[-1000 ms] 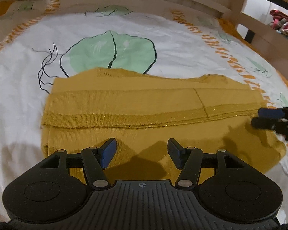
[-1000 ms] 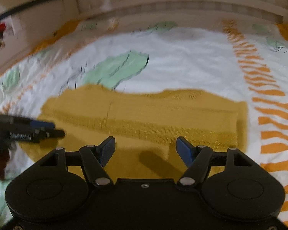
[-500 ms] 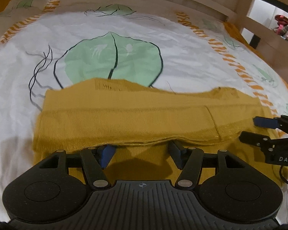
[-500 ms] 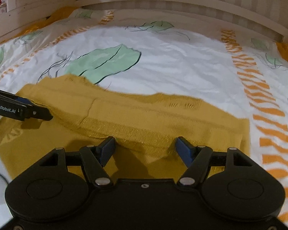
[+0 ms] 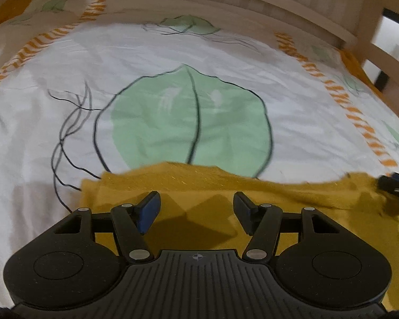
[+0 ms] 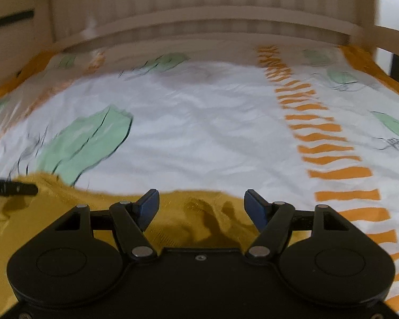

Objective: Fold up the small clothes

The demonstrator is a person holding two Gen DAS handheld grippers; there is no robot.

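A mustard-yellow knit garment (image 5: 194, 186) lies folded on the bed, its far edge just ahead of both grippers; it also shows in the right wrist view (image 6: 199, 212). My left gripper (image 5: 196, 207) is open and empty, low over the garment's left part. My right gripper (image 6: 201, 207) is open and empty over the garment's right part. The right gripper's tip shows at the right edge of the left wrist view (image 5: 393, 186). The left gripper's tip shows at the left edge of the right wrist view (image 6: 13, 187).
The white bedsheet (image 5: 173, 61) has a large green leaf print (image 5: 191, 122) beyond the garment and orange striped bands (image 6: 319, 133) to the right. A wooden slatted headboard (image 6: 199, 13) stands at the far end, with a wooden rail (image 5: 380, 53) at the right.
Both grippers have moved forward over the garment toward its far edge. The garment now fills only the bottom of both views. Both grippers stay open.
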